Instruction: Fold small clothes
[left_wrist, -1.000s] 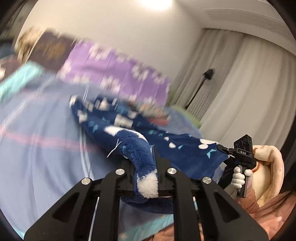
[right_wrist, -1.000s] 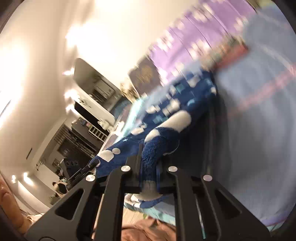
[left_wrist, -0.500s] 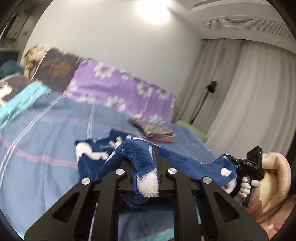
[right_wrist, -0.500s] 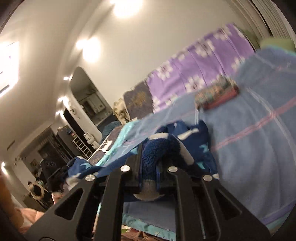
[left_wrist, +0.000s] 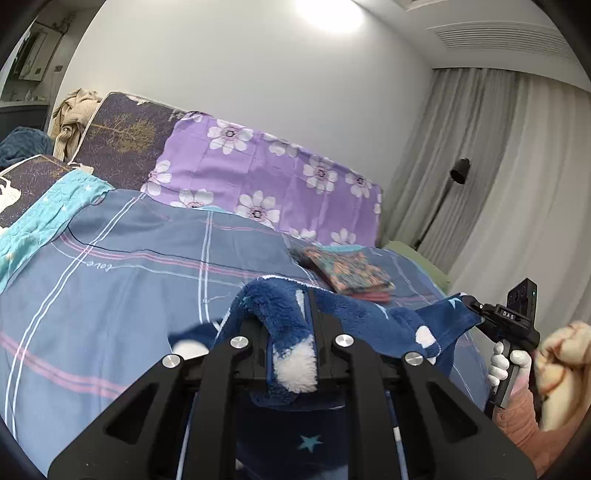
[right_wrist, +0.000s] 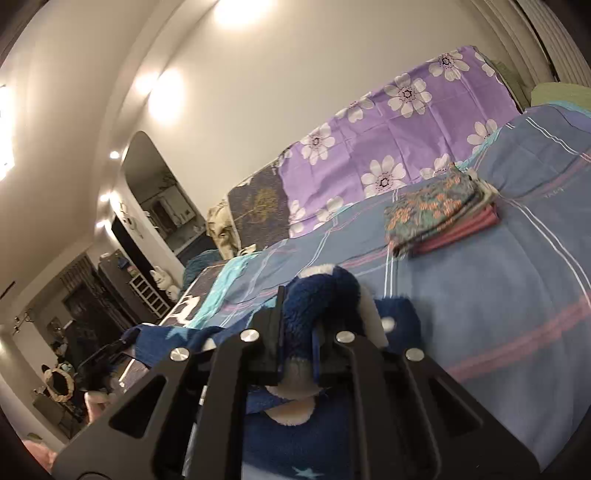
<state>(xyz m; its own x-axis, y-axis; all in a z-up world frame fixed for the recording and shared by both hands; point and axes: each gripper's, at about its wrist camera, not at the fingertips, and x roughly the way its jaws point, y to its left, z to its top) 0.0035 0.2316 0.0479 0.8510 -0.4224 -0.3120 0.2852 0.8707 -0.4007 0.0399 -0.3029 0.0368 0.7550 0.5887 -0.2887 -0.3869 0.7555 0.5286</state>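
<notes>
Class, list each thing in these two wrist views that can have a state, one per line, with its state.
Left hand-held gripper: shut on the fleece garment.
Right hand-held gripper: shut on the fleece garment.
Blue fleece garment: unfolded, stretched between both grippers.
Patterned clothes: folded, stacked on the bedspread.
Blue striped bedspread: spread flat.
Curtains: drawn.

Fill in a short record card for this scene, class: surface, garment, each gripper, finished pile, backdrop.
surface: bed with a blue striped sheet
garment: blue fleece garment with white patches and stars, stretched between both grippers
left gripper: shut on one bunched edge of the garment
right gripper: shut on another bunched edge
finished pile: folded patterned clothes stacked farther up the bed, apart from the garment
backdrop: purple flowered cloth along the wall
</notes>
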